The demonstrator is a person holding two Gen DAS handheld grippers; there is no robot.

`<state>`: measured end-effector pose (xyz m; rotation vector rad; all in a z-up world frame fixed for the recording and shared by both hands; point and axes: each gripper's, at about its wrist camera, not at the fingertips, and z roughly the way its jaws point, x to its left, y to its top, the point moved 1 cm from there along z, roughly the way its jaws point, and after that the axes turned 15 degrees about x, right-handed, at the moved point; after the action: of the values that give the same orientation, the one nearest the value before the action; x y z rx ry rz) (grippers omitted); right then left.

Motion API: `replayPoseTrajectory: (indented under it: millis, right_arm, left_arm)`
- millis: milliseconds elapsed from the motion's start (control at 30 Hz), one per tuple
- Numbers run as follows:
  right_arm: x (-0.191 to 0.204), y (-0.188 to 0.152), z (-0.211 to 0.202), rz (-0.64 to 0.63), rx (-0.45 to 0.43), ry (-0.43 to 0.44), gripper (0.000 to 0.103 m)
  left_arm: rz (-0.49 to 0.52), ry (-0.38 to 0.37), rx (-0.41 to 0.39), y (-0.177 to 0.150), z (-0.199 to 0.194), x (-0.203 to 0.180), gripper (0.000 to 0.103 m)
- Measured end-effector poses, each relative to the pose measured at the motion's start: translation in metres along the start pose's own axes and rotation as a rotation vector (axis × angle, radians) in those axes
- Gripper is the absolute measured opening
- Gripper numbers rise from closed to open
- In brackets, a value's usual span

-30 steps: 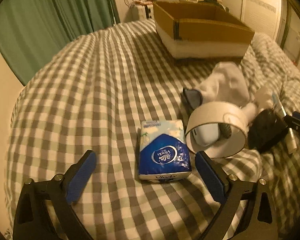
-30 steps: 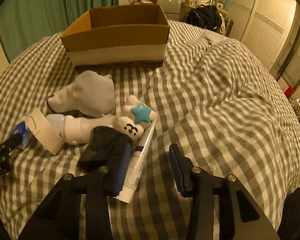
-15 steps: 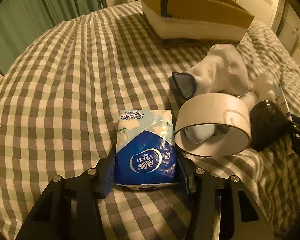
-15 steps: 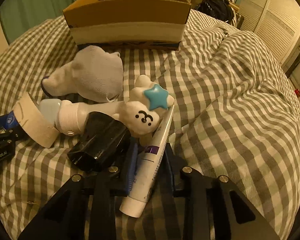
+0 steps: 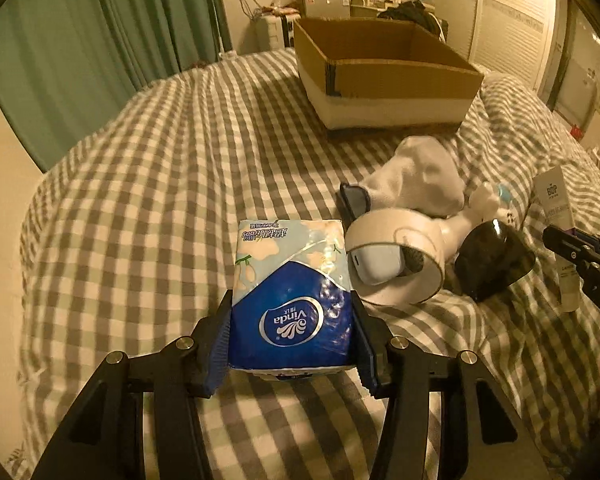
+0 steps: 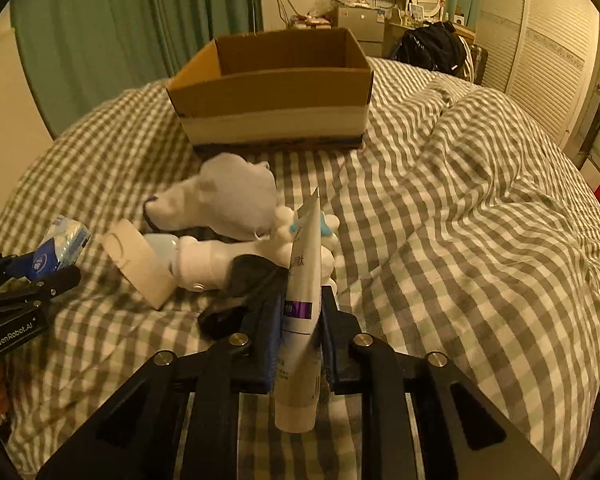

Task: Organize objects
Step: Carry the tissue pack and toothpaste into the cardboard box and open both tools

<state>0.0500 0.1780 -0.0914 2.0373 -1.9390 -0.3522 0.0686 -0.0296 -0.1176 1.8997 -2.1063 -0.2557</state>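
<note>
1. Left gripper (image 5: 292, 340): my jaws are closed on the tissue pack (image 5: 290, 292), pads on its two long sides at the near end. That leaves most of the pack sticking out ahead of the fingers. Looks lifted off the checked bedspread (image 5: 140, 200), though I can't confirm the gap.
2. Right gripper (image 6: 300, 336): clamped on the white tube (image 6: 302, 300) across its lower body. Cap end hangs down toward me, crimped end points up and forward. I took a mid-body grip so it doesn't pivot much.
3. Just ahead and to the right of the left gripper is the tape roll (image 5: 396, 256), on edge, leaning on the pile. A pale blue item sits inside its ring.
4. Beyond the roll are the white sock (image 5: 416, 180), the plush toy (image 5: 484, 208) and a black object (image 5: 496, 260), bunched together and touching. The pile stays put this pass.
5. Cardboard box (image 6: 276, 92): straight ahead of the right gripper, ahead and right of the left, well beyond the pile. It is open-topped and looks empty from what I can see.
6. My read: both items go to the box next. I need clearance over the pile and the near box wall. The tube may swing.
</note>
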Motion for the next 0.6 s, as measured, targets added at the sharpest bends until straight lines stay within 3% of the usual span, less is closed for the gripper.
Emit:
replayPoseTrajectory:
  millis: [333,600]
  right_arm:
    - [0.002,0.018,-0.057,-0.022,-0.132,0.067,0.017]
    - [0.004,0.085,-0.098,-0.076,-0.237,0.107,0.017]
  left_arm:
    - [0.025,-0.010,-0.119,0.031,-0.050,-0.009,0.053]
    - [0.025,-0.068,-0.227,0.094,-0.089,-0.013,0.053]
